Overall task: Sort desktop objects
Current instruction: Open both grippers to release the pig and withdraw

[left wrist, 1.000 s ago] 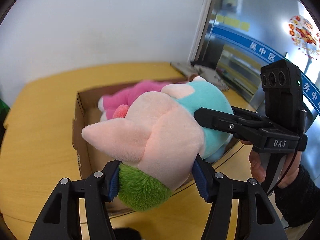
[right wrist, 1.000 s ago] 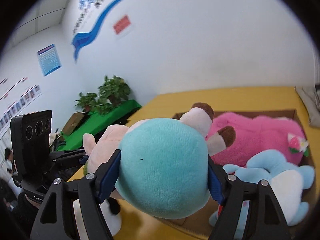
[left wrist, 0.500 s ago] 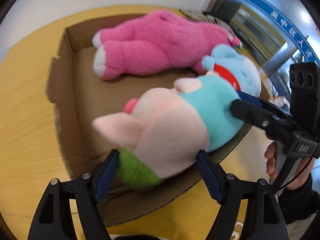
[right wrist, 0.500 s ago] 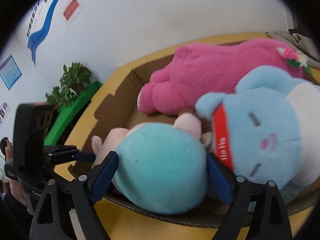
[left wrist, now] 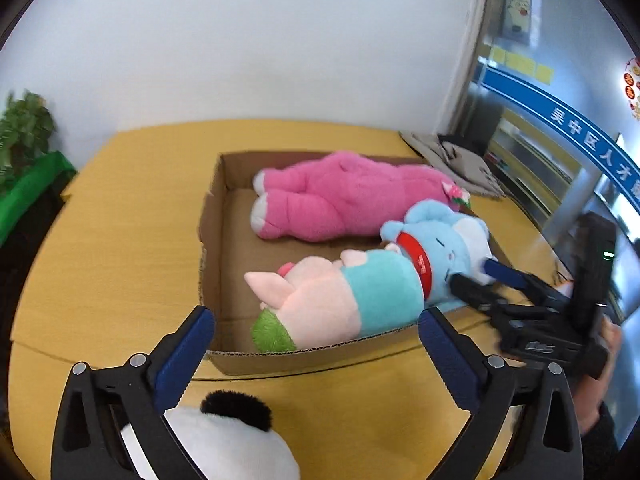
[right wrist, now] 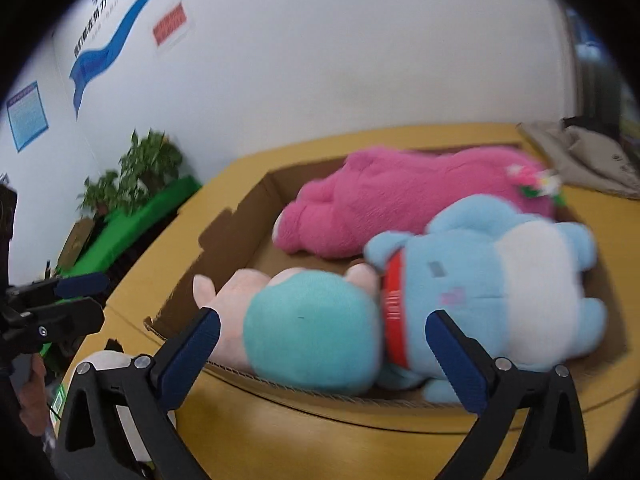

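Pig plush (left wrist: 340, 300) lies in box (left wrist: 224, 216) w/ pink (left wrist: 344, 196) & blue (left wrist: 444, 248) plushes; left tool (left wrist: 316, 332) & right tool (right wrist: 322, 338) just opened wide, both empty.

White wall (right wrist: 360, 60) ahead w/ blue banner (right wrist: 104, 36); potted plants (right wrist: 136, 176) far left; glass partition (left wrist: 552, 152) right; yellow table (left wrist: 120, 240) underneath.

Pig plush (left wrist: 332, 300) lies in cardboard box (left wrist: 224, 184)
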Action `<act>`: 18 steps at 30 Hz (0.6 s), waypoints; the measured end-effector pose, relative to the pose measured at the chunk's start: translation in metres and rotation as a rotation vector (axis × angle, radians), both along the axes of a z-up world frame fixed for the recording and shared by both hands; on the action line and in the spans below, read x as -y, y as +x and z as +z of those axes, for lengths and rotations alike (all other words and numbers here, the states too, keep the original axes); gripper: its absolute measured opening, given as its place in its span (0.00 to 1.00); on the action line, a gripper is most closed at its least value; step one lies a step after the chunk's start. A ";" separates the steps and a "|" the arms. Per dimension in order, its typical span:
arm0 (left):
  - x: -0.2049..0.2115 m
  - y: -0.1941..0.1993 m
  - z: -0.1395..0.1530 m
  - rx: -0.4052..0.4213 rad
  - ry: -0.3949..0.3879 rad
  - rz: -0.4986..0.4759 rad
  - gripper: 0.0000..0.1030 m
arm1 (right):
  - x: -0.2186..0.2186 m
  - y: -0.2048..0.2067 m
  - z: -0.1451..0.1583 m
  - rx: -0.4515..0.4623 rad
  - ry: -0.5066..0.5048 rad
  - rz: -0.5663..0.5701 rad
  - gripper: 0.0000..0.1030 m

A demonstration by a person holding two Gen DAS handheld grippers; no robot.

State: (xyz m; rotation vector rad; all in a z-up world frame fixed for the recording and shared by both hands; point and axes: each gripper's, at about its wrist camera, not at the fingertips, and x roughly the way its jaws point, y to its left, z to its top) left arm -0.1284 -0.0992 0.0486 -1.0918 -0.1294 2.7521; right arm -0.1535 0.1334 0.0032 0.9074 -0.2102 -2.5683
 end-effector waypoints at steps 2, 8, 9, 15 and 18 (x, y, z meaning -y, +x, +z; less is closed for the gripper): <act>-0.015 0.013 0.002 -0.046 -0.020 0.037 1.00 | -0.023 0.018 0.014 -0.056 0.018 -0.072 1.00; -0.060 0.017 -0.005 -0.040 -0.033 0.041 1.00 | -0.055 0.037 0.034 -0.127 0.151 -0.176 1.00; -0.063 0.016 -0.007 -0.030 -0.034 0.047 1.00 | -0.057 0.038 0.035 -0.128 0.169 -0.179 1.00; -0.065 0.021 -0.012 -0.001 -0.026 0.080 1.00 | -0.049 0.046 0.033 -0.125 0.236 -0.159 1.00; -0.063 0.022 -0.013 0.005 -0.032 0.091 1.00 | -0.043 0.047 0.028 -0.118 0.248 -0.148 1.00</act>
